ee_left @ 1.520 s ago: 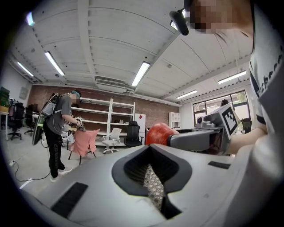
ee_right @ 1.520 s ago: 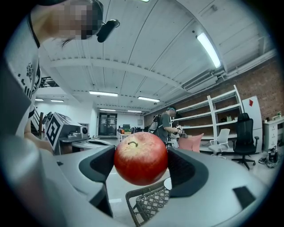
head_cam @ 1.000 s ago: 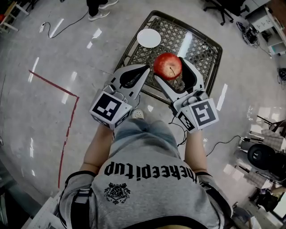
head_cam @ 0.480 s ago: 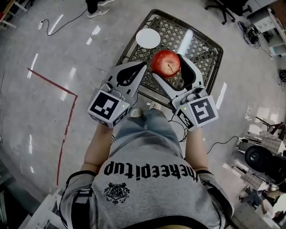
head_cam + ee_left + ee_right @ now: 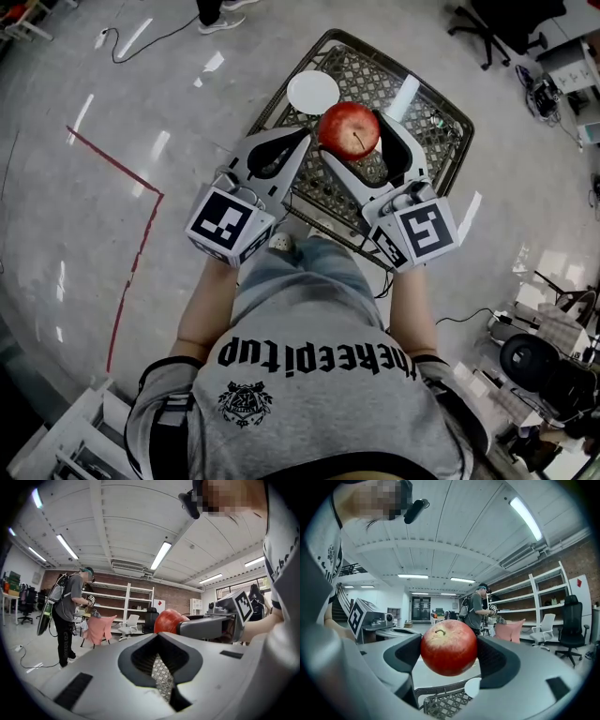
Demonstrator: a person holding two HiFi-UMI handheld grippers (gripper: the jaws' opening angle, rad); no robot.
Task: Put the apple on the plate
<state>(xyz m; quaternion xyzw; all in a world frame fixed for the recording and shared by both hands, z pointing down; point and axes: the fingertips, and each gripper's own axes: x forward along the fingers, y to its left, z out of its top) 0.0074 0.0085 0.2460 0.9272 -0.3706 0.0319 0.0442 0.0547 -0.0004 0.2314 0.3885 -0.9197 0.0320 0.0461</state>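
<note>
Right tool (image 5: 354,133) (image 5: 450,656): jaws spread to the width of a red apple (image 5: 350,129) (image 5: 449,647) and clamped on it, one dark pad against each side of the fruit. The stem shows on the upper face in the right gripper view. The apple is clear of every surface, carried in the air over the near part of a metal mesh desk (image 5: 427,108) (image 5: 443,707).

Left tool (image 5: 302,141) (image 5: 158,637): jaws brought together at the tips, nothing between them. Through the hollow behind the tips only the desk mesh shows. This tool sits just beside the right one, its tips near the apple (image 5: 166,620) but not touching it.

Plate (image 5: 313,92) (image 5: 472,687): white, round, bare, lying flat on the desk at its far left corner. The apple is apart from it, nearer the person and slightly to the right in the head view.

Surroundings: a red line (image 5: 112,164) runs across the glossy floor to the left of the desk. A second person (image 5: 70,606) (image 5: 478,606) stands in the background before white shelving (image 5: 126,602), with a pink cloth (image 5: 98,627) draped over a chair nearby.
</note>
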